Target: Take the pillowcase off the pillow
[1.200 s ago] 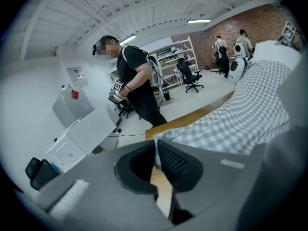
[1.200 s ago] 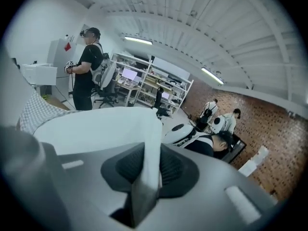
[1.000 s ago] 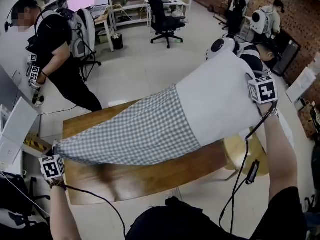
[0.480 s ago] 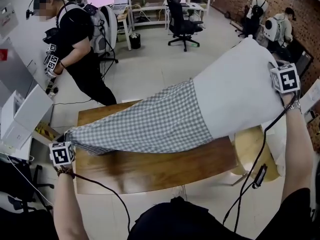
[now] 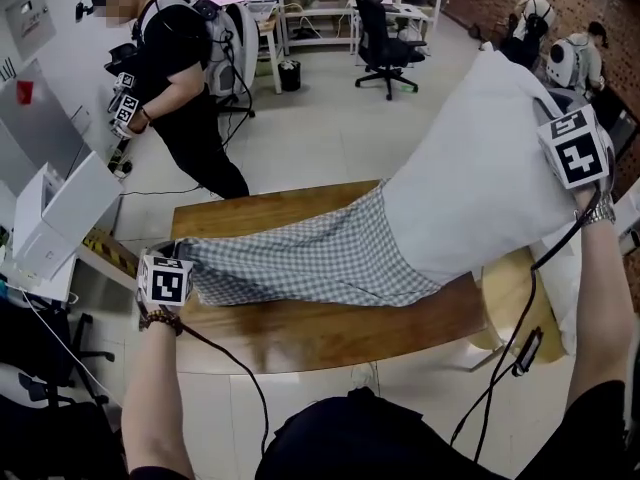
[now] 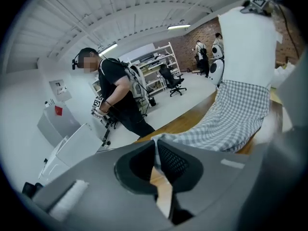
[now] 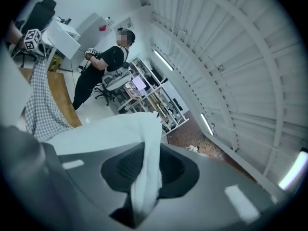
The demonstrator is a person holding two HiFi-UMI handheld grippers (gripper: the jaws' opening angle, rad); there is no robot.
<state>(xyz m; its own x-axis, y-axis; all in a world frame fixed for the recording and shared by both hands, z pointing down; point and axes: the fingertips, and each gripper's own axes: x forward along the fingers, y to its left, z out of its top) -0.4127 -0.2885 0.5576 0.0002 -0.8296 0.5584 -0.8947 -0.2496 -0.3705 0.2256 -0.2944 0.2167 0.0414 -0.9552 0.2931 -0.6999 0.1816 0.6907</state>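
A white pillow (image 5: pixel 480 178) hangs raised above the table's right end. Its lower end is still inside the grey-checked pillowcase (image 5: pixel 320 258), which drapes leftward down onto the wooden table (image 5: pixel 330 333). My right gripper (image 5: pixel 572 146) is high at the right, shut on a fold of the pillow's top corner (image 7: pixel 147 172). My left gripper (image 5: pixel 172 266) is low at the table's left end, its jaws shut on the closed end of the pillowcase (image 6: pixel 156 146). In the left gripper view the checked cloth (image 6: pixel 233 114) runs up to the pillow (image 6: pixel 248 47).
A person in black (image 5: pixel 185 78) stands behind the table at the back left, beside a white box (image 5: pixel 60 218). An office chair (image 5: pixel 385 33) and shelves are further back, with more people (image 5: pixel 575 53) at the back right. A round wooden stool (image 5: pixel 510 303) stands under the pillow.
My left gripper has moved rightward along the table with the pillowcase end, so the checked cloth looks shorter and slacker. The right gripper still holds the pillow high.
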